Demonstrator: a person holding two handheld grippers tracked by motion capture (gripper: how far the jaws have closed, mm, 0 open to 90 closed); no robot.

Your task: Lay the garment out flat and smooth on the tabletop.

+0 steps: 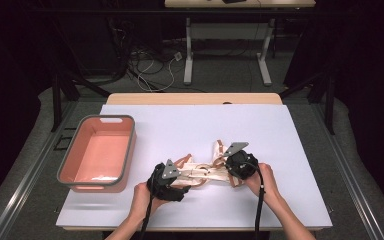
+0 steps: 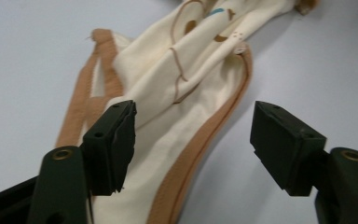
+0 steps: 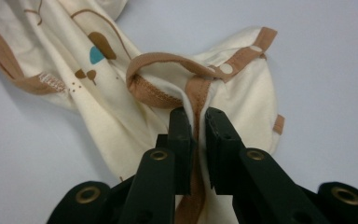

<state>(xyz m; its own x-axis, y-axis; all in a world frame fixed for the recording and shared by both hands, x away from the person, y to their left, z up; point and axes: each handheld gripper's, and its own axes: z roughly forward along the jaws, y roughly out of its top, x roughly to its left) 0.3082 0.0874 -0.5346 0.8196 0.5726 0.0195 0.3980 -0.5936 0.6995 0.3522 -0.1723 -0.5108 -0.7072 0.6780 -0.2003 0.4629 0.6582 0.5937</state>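
A cream baby garment [image 1: 200,172] with brown trim and small printed shapes lies crumpled on the white table [image 1: 190,125], near its front edge. My left gripper [image 1: 181,178] is at the garment's left end. In the left gripper view its jaws [image 2: 193,116] stand open, straddling the cream cloth [image 2: 168,93] and its brown edge without pressing on it. My right gripper [image 1: 229,170] is at the garment's right end. In the right gripper view it [image 3: 198,116] is shut on a fold of the garment [image 3: 107,93] at its brown binding.
A pink tub [image 1: 125,150] with a grey rim stands at the table's left side with nothing visible inside. Beyond the far edge are a wooden strip, a desk's white legs [image 1: 188,60] and loose cables on the floor.
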